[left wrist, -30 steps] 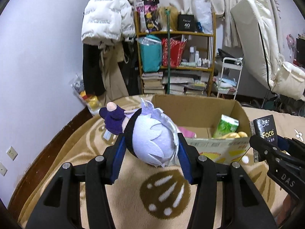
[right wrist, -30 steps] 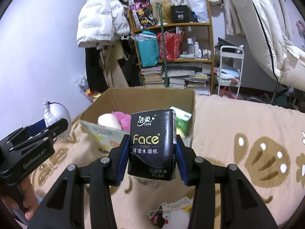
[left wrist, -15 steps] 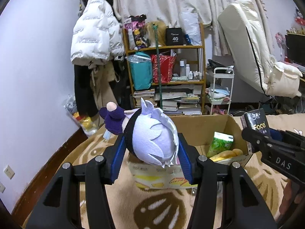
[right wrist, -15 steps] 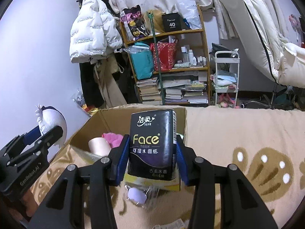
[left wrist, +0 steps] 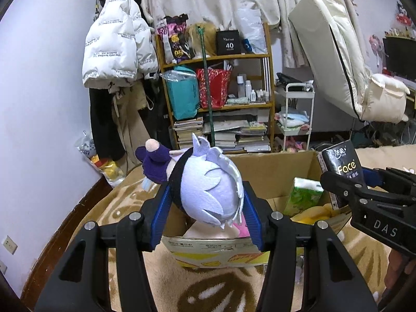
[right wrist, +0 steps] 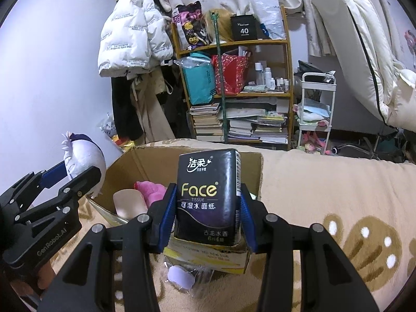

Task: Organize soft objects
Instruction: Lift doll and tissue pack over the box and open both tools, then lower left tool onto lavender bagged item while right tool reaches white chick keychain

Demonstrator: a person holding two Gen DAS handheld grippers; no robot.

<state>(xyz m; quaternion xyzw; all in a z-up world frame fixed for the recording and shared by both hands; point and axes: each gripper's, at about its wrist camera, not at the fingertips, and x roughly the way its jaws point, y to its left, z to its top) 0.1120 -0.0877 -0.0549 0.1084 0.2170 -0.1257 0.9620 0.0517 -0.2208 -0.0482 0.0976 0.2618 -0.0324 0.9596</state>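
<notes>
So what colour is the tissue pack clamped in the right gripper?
The soft tissue pack is black with gold "Face" lettering, clearest in the right wrist view.

Both grippers are higher and closer to the cardboard box (left wrist: 275, 166) than a second ago. The plush doll (left wrist: 208, 189) in the left gripper (left wrist: 205, 218) now hangs over the box's near-left corner — earlier it sat short of the box, above the blanket (left wrist: 124, 202). The tissue pack (right wrist: 208, 197), clamped in the right gripper (right wrist: 206, 215), now covers the near wall — more of the box interior shows.
</notes>
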